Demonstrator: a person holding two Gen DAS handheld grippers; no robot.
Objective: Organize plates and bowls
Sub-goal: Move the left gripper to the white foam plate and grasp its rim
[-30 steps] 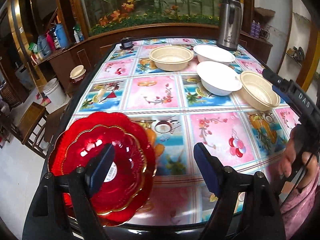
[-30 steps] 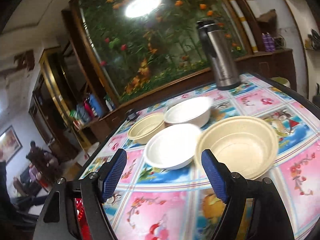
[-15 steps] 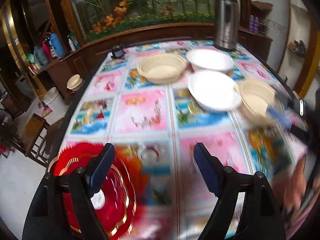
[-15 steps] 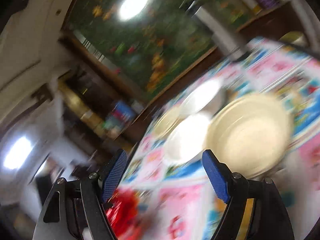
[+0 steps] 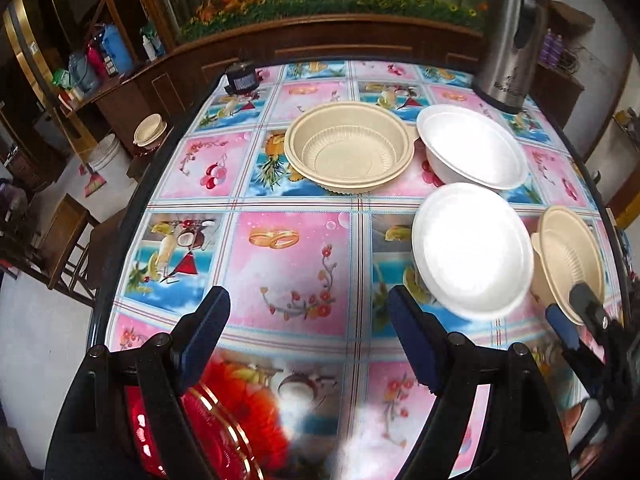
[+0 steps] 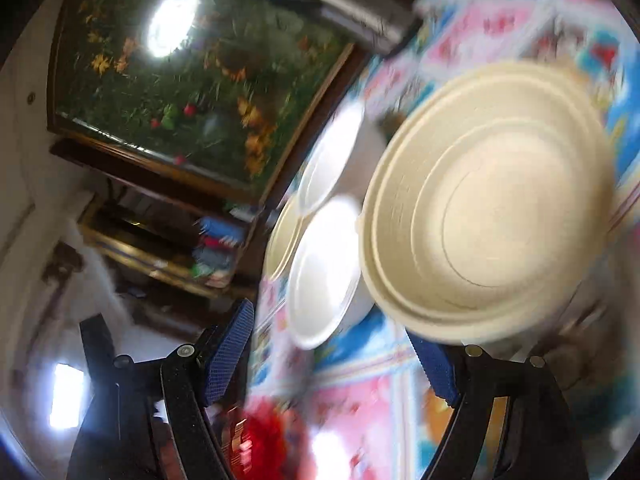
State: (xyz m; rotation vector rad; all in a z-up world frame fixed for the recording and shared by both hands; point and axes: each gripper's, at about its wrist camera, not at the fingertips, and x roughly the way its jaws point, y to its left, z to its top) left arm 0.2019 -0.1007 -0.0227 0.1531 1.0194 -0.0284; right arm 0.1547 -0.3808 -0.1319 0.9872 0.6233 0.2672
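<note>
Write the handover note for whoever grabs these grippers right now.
Left gripper: open, empty, above the tablecloth.
Right gripper: open, empty, at the near beige bowl.
On the table: far beige bowl, two white bowls, all separate; red plates at the near edge.
Done: no bowl stacked.
Left: stack bowls by kind.

Left gripper (image 5: 308, 340) is angled steeply down over the near edge of the tabletop, blue pads (image 5: 204, 336) spread wide with nothing between them. Right gripper (image 6: 332, 356) is rolled hard to one side so its whole view sits tilted, jaws wide apart too and not clamped on anything. From the left wrist view its tips (image 5: 576, 312) poke in at the right edge.
</note>
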